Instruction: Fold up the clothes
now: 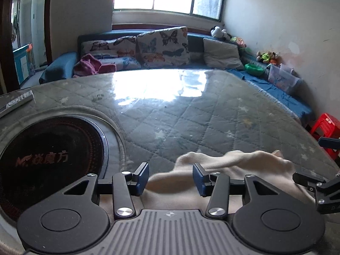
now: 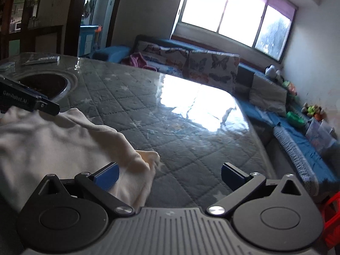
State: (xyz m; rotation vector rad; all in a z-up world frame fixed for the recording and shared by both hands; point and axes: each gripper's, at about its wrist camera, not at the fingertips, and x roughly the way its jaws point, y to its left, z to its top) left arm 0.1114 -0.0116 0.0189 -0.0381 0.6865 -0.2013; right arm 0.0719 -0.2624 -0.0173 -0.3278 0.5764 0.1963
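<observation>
Left wrist view: left gripper (image 1: 170, 177) gapes empty; cream garment (image 1: 223, 170), soft, limp — pinch its twelve-o'clock edge; right gripper (image 2: 170, 177) agape.

- Cream garment (image 2: 53, 140), plain, no print.
- Grey table cover (image 1: 201, 116), quilted in diamonds, pale stars scattered.
- Black round cooktop (image 1: 48, 159), reddish lettering.
- Off-white cushions (image 1: 163, 46), butterflies in orange, blue and dark outline.
- Plain grey pillow (image 1: 222, 53).
- Blue sofa (image 2: 110, 53).
- Pink cloth (image 1: 91, 64).
- Red stool (image 1: 326, 127).
- Green bowl (image 1: 254, 69).
- Black left gripper (image 1: 170, 178), blue pads (image 1: 143, 178).
- Black right gripper (image 2: 170, 176), blue pads (image 2: 107, 176).
</observation>
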